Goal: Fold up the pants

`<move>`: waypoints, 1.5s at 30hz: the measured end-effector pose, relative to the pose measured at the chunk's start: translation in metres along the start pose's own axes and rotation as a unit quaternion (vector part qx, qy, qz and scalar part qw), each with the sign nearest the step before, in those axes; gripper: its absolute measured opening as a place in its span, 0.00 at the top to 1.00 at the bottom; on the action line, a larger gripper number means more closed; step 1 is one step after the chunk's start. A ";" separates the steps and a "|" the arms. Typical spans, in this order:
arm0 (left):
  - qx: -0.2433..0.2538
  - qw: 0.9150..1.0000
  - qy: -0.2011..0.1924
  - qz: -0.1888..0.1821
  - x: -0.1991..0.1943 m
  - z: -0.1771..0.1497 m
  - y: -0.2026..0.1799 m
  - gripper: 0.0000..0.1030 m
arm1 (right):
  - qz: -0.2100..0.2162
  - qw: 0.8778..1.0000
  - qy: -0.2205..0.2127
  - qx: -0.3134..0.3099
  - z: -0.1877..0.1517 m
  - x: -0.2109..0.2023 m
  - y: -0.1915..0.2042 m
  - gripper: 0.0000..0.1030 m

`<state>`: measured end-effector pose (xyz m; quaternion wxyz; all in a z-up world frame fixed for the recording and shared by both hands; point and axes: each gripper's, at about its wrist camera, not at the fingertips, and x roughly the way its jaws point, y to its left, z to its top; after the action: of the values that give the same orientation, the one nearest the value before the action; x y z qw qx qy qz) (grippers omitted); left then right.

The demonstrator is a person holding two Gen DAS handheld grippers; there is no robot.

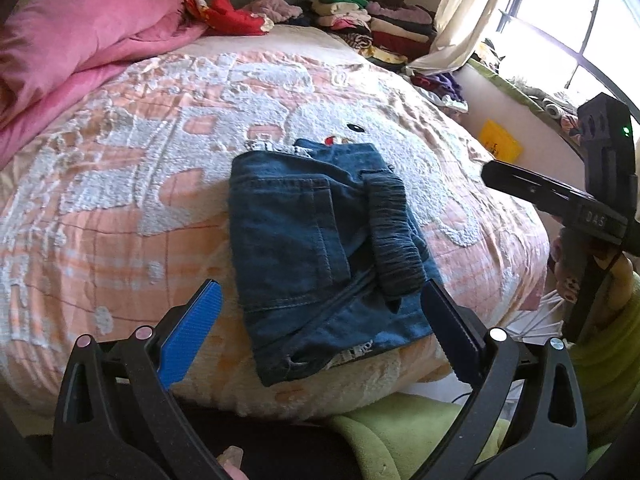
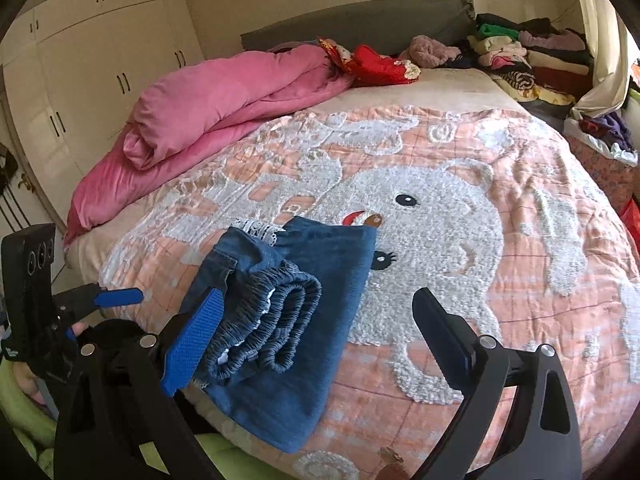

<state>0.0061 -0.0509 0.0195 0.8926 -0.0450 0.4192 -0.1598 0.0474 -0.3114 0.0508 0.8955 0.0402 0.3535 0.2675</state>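
Note:
The blue denim pants (image 1: 316, 248) lie folded into a compact bundle near the front edge of the bed, elastic waistband (image 1: 394, 232) on top at the right. My left gripper (image 1: 324, 320) is open, its jaws wide apart just in front of the bundle, holding nothing. My right gripper (image 2: 320, 340) is open, hovering over the right part of the pants (image 2: 296, 320), its blue pad beside the rolled waistband (image 2: 272, 320). The right gripper also shows in the left wrist view (image 1: 532, 192), and the left one in the right wrist view (image 2: 116, 296).
The bed carries an orange and white elephant blanket (image 2: 460, 220). A pink duvet (image 2: 216, 100) lies rolled at the far left. Stacks of folded clothes (image 2: 520, 60) stand at the headboard's right. White wardrobes (image 2: 80, 60) stand left. A window (image 1: 560, 40) is at the right.

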 end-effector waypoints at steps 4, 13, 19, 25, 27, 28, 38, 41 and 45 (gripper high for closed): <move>0.003 1.000 -0.009 0.014 -0.005 0.001 0.002 0.09 | -0.007 1.000 -0.009 -0.001 -0.001 -0.010 -0.001 0.08; -0.018 0.999 -0.012 0.045 -0.005 0.008 0.026 0.09 | -0.001 0.998 -0.013 -0.053 -0.009 -0.031 0.023 0.08; -0.023 0.998 0.006 0.051 0.008 0.028 0.043 0.10 | 0.021 0.989 0.021 -0.148 -0.034 -0.024 0.064 0.08; -0.001 0.999 0.037 0.000 0.041 0.052 0.026 0.49 | 0.071 0.973 0.053 -0.213 -0.060 0.000 0.103 0.26; 0.009 0.999 0.052 0.004 0.056 0.058 0.023 0.54 | 0.080 0.969 0.055 -0.227 -0.063 0.008 0.113 0.31; 0.012 0.998 0.061 0.006 0.065 0.060 0.022 0.54 | 0.084 0.967 0.059 -0.235 -0.065 0.012 0.117 0.34; 0.020 0.996 0.090 0.018 0.099 0.064 0.026 0.52 | 0.068 0.931 0.070 -0.353 -0.070 0.058 0.157 0.46; 0.017 0.996 0.090 0.016 0.099 0.064 0.027 0.52 | 0.059 0.919 0.070 -0.383 -0.071 0.079 0.164 0.55; 0.015 0.996 0.088 0.013 0.099 0.064 0.028 0.51 | 0.094 0.910 0.075 -0.396 -0.074 0.079 0.165 0.90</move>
<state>0.1207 -0.0601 -0.0177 0.8549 -0.0121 0.4941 -0.1575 -0.0278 -0.1392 -0.0098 0.7794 -0.3050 0.2791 0.4707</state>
